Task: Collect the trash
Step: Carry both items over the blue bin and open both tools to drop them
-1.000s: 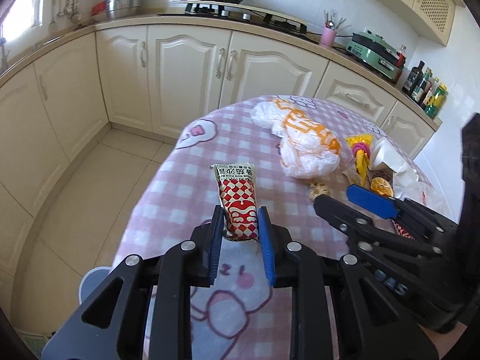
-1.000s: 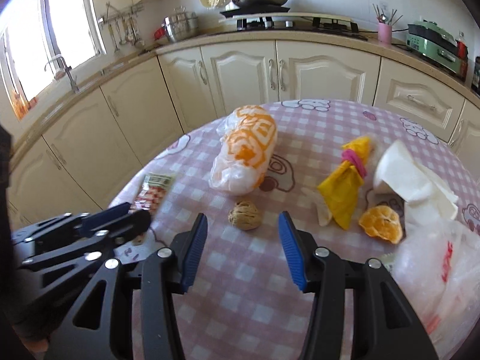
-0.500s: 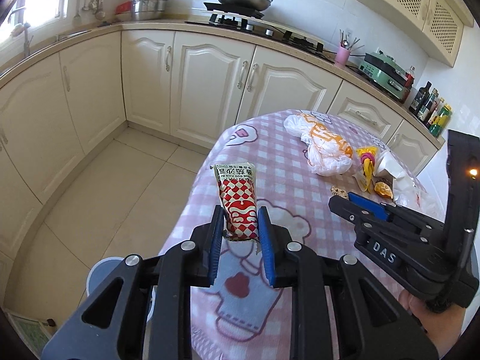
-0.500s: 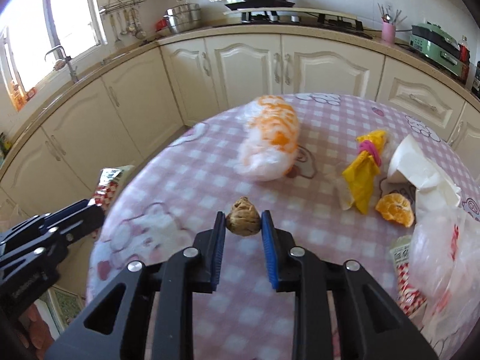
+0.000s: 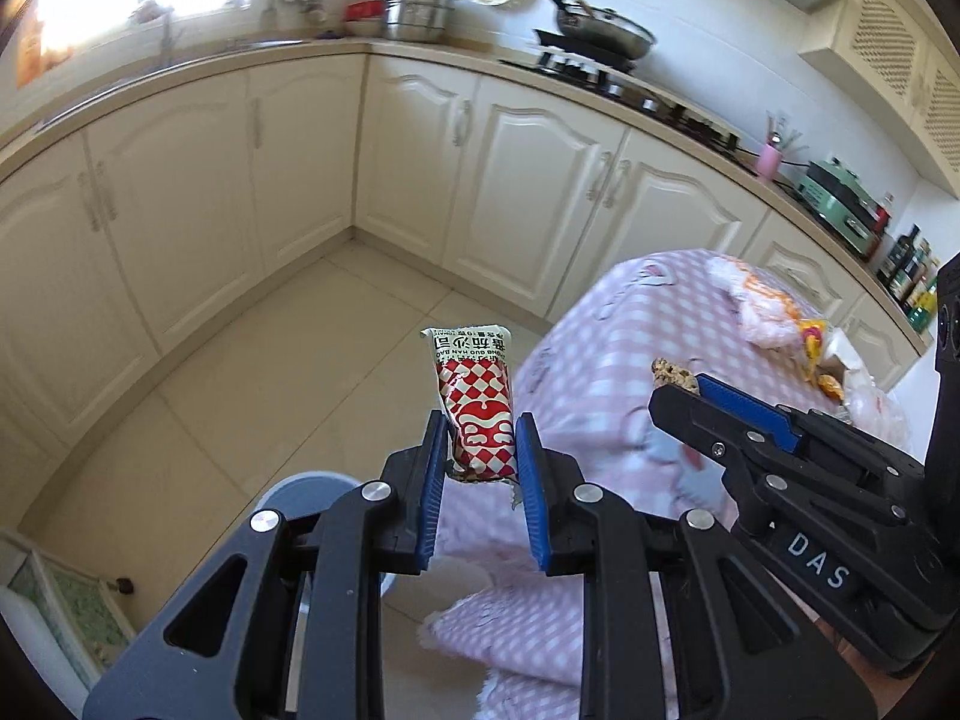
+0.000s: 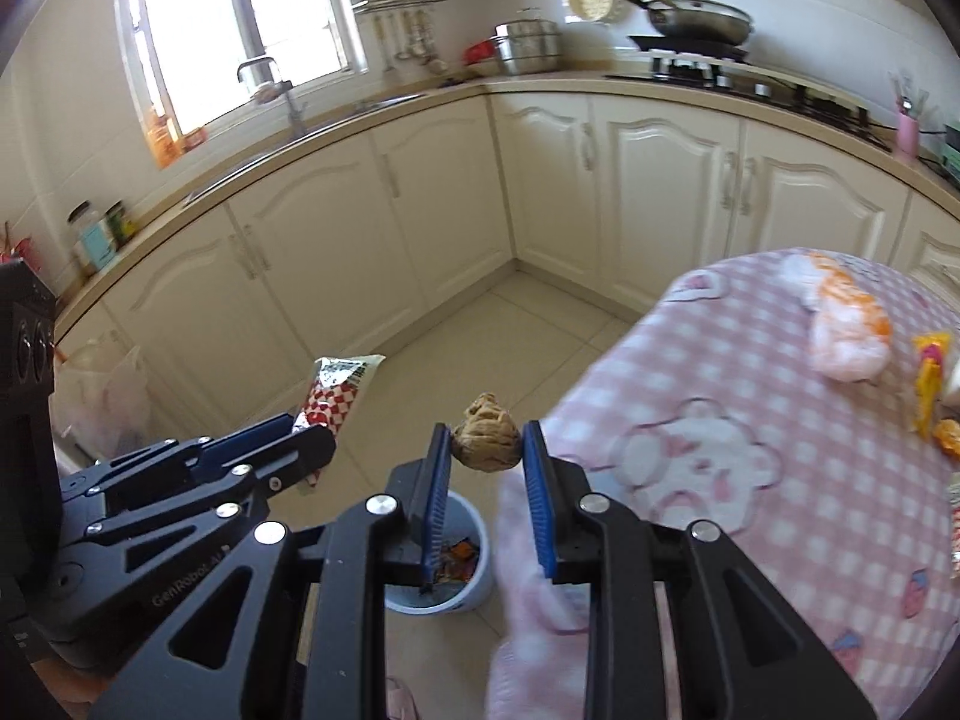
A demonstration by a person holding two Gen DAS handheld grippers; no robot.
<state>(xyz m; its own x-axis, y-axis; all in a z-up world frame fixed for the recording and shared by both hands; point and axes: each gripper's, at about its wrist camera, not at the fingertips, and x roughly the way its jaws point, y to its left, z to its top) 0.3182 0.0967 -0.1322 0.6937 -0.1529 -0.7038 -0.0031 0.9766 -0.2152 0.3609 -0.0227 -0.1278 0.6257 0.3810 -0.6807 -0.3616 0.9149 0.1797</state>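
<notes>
Both grippers clamp trash: left gripper (image 5: 479, 459) a sachet (image 5: 475, 405), right gripper (image 6: 486, 459) a walnut (image 6: 486, 441)

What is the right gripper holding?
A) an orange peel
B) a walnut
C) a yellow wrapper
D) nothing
B: the right gripper is pinched shut on a wrinkly brown walnut, held out past the table edge above the bin.
</notes>
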